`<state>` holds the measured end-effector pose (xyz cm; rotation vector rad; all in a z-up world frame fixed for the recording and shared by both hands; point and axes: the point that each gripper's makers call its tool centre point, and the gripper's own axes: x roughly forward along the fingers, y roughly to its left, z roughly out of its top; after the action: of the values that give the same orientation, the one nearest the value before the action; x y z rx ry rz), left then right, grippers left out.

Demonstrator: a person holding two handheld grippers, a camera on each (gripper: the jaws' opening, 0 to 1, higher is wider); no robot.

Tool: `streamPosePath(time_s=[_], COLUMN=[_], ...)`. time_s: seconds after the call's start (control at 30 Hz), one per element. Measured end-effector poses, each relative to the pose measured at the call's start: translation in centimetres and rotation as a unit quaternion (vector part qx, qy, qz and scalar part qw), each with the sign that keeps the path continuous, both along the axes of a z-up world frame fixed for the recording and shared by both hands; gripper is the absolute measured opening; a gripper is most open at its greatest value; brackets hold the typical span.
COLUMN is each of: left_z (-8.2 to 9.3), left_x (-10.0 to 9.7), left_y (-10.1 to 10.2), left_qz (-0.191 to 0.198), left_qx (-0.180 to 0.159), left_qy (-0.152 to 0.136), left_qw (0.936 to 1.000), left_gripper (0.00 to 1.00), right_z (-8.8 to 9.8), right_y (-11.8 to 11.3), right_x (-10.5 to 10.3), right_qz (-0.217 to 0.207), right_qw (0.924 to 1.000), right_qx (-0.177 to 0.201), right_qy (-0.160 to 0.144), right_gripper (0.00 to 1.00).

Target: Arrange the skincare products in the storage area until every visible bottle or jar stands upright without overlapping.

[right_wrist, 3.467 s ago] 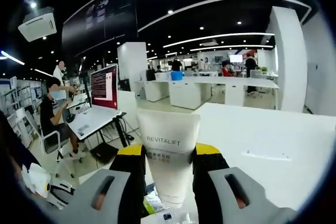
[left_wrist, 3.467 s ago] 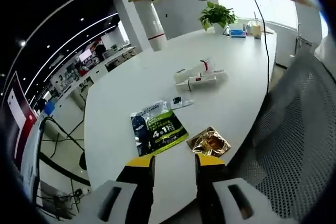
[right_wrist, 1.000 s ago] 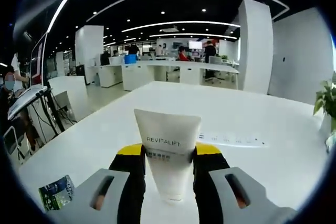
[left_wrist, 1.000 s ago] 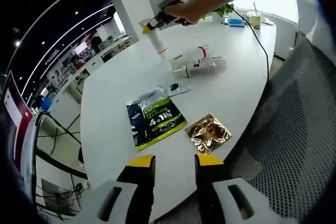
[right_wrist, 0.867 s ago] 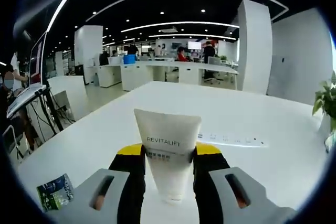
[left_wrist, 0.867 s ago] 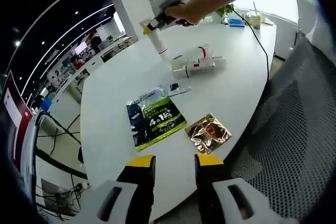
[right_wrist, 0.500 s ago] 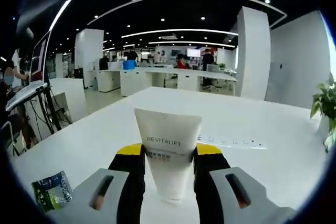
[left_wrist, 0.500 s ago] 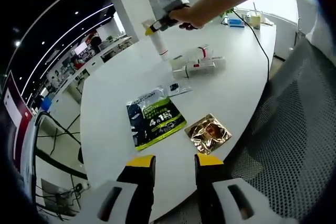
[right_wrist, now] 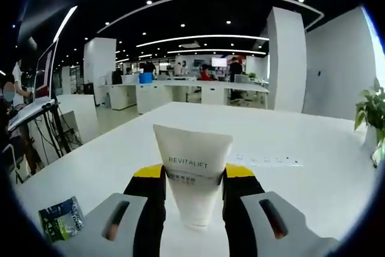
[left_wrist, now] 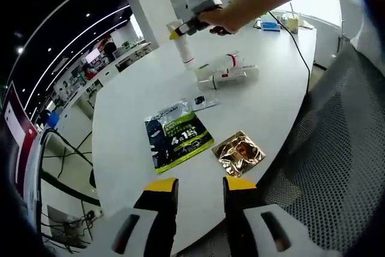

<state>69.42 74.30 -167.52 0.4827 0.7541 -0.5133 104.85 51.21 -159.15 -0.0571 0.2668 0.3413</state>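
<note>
My right gripper (right_wrist: 192, 176) is shut on a white tube marked REVITALIFT (right_wrist: 192, 157), held upright with its flat crimped end up. In the left gripper view that right gripper (left_wrist: 180, 28) is in a person's hand at the far side of the white table (left_wrist: 132, 94), and the tube (left_wrist: 186, 51) hangs below it, red-banded end down, close to the tabletop. Two more white tubes (left_wrist: 227, 78) lie on their sides just right of it. My left gripper (left_wrist: 200, 186) stands open over the table's near edge, nothing between its fingers.
A green and black sachet pack (left_wrist: 178, 139), a gold foil packet (left_wrist: 239, 153) and a small sachet (left_wrist: 200, 100) lie flat on the table. A mesh chair (left_wrist: 337, 148) stands to the right. A potted plant (right_wrist: 376, 112) and a cable sit at the far end.
The right gripper and its tube have shifted slightly to the right over the far side of the table. The left gripper has stayed put and open.
</note>
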Motion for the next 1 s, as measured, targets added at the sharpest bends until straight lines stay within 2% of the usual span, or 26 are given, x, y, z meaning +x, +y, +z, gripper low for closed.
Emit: streamPosePath(time_s=[0.2,0.37,0.57,1.0], left_z=[0.0,0.0,0.0,-0.1], left_x=[0.0,0.0,0.0,-0.1], left_y=[0.0,0.0,0.0,-0.1], left_qz=[0.0,0.0,-0.001,-0.005], left_qx=[0.0,0.0,0.001,0.001], left_qy=[0.0,0.001,0.002,0.004], left_qw=[1.0,1.0,1.0,1.0], left_gripper=[0.3,0.3,0.3,0.3], right_z=[0.0,0.0,-0.3,-0.8], right_y=[-0.1,0.1,0.1,-1.8], right_x=[0.2,0.3,0.2,-2.1], right_qz=[-0.006,-0.004,0.002,0.004], right_qw=[1.0,0.9999,0.9998,0.9994], right_qx=[0.002,0.004,-0.001,-0.006], right_qy=[0.005,0.011,0.018,0.035], right_gripper=[0.35,0.42,0.44,0.49])
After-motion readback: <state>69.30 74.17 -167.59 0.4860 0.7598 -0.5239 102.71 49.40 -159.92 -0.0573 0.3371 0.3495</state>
